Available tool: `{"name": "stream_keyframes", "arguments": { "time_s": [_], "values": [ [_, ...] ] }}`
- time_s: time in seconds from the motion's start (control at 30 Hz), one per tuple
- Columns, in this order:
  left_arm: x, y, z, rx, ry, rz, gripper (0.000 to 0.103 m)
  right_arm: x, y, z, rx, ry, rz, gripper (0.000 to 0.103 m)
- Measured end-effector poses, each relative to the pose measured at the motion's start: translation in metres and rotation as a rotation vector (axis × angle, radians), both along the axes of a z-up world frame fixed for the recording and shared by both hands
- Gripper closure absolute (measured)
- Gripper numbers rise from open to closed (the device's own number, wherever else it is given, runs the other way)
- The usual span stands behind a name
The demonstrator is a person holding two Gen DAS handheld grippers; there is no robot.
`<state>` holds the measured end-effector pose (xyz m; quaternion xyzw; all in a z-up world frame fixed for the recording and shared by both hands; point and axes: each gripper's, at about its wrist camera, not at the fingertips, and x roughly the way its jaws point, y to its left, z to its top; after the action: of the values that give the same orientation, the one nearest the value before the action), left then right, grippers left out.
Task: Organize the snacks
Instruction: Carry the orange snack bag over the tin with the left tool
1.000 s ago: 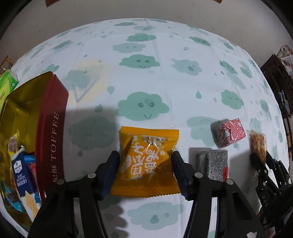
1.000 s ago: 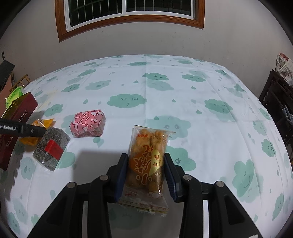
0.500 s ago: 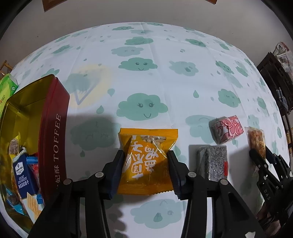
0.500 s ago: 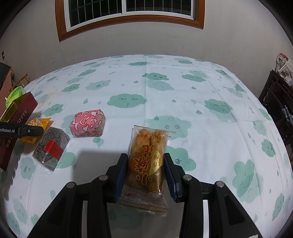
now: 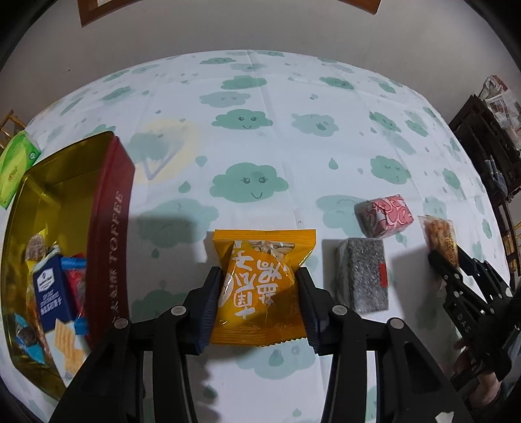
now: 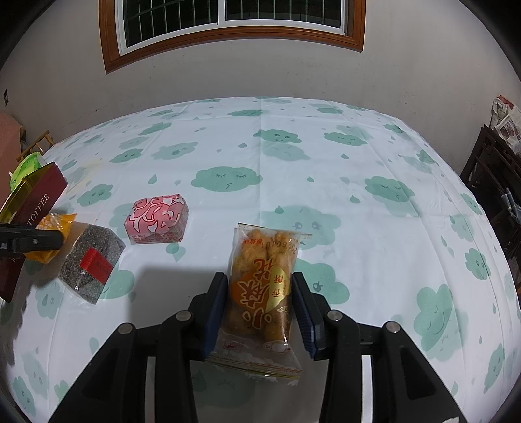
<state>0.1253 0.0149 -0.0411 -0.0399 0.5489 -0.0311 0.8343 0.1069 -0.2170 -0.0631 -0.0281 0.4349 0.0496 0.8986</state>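
Note:
My left gripper (image 5: 259, 293) is shut on an orange snack packet (image 5: 260, 286), held above the cloud-print tablecloth. To its left stands an open red toffee tin (image 5: 110, 234) with several snacks inside. My right gripper (image 6: 260, 293) is shut on a clear packet of fried snacks (image 6: 260, 293); it shows at the right in the left wrist view (image 5: 439, 237). A grey seed bar (image 5: 361, 273) and a pink wrapped box (image 5: 384, 218) lie between the two grippers, also seen in the right wrist view as the grey bar (image 6: 91, 263) and pink box (image 6: 158, 218).
A green box (image 5: 16, 166) lies beyond the tin at the table's left edge. Dark wooden furniture (image 6: 495, 182) stands past the table's right edge. A wall with a window (image 6: 228, 19) is behind the table.
My left gripper has closed tighter on the orange packet and lifted it; the view now sits higher. The right gripper holds still with its packet.

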Motion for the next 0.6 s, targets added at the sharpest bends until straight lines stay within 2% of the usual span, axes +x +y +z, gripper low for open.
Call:
{"name": "stream_keyframes", "arguments": {
  "time_s": [0.2, 0.37, 0.6],
  "values": [
    [-0.017, 0.000, 0.014, 0.036, -0.040, -0.021, 0.062, 0.000, 0.000, 0.000, 0.000, 0.000, 0.000, 0.061],
    [-0.029, 0.007, 0.028, 0.035, -0.062, -0.020, 0.062, 0.000, 0.001, 0.000, -0.001, 0.000, 0.000, 0.061],
    [-0.045, 0.022, 0.045, 0.028, -0.122, 0.035, 0.062, 0.000, 0.000, 0.000, 0.000, 0.000, 0.000, 0.061]
  ]
}}
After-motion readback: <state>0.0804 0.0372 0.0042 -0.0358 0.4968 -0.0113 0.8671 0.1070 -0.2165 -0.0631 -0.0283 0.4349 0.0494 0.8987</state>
